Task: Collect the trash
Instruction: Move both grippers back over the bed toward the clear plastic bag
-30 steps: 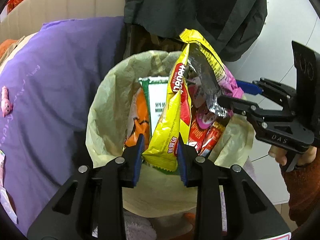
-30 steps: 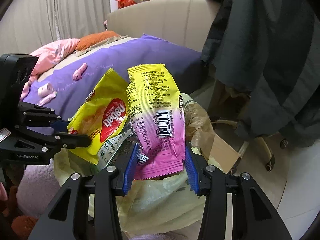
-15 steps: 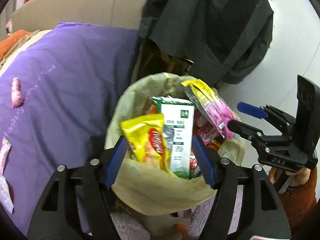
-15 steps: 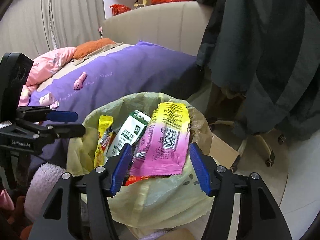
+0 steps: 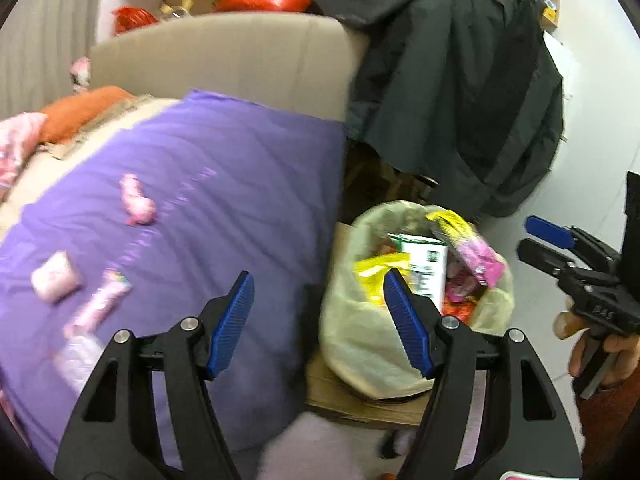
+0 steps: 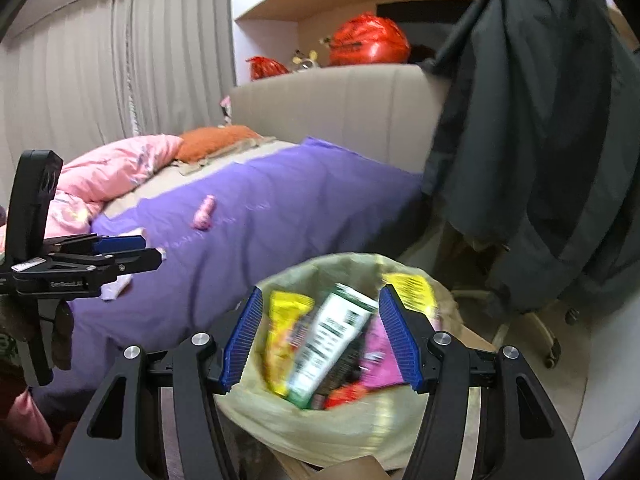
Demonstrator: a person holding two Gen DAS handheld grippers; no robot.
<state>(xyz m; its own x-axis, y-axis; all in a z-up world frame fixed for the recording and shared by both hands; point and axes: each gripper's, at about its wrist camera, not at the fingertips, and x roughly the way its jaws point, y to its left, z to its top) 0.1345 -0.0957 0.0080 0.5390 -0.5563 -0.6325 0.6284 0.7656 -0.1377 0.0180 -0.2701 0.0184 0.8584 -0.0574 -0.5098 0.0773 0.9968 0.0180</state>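
A bin lined with a pale yellow bag [image 5: 360, 344] [image 6: 320, 436] stands beside the bed, full of wrappers: a yellow one [image 6: 282, 340], a green-and-white one [image 6: 332, 340] and a pink-and-yellow one [image 5: 468, 244] [image 6: 380, 360]. My left gripper [image 5: 318, 320] is open and empty, to the left of the bin over the bed edge; it also shows in the right wrist view [image 6: 132, 252]. My right gripper [image 6: 320, 340] is open and empty just above the bin; it also shows in the left wrist view [image 5: 540, 240]. More trash lies on the purple cover: a pink wrapper [image 5: 138, 200] [image 6: 204, 212], a small roll [image 5: 54, 276] and a flat packet [image 5: 100, 304].
The bed with its purple cover [image 5: 180, 184] fills the left. A dark coat [image 5: 460, 92] [image 6: 540, 140] hangs over a chair behind the bin. A cardboard piece [image 5: 360, 404] lies under the bin. Pink duvet [image 6: 108, 172] and orange pillow [image 6: 216, 140] lie further up the bed.
Both grippers opened and dropped their wrappers into the bin. Both then drew back and up, and the left one swung left toward the bed.
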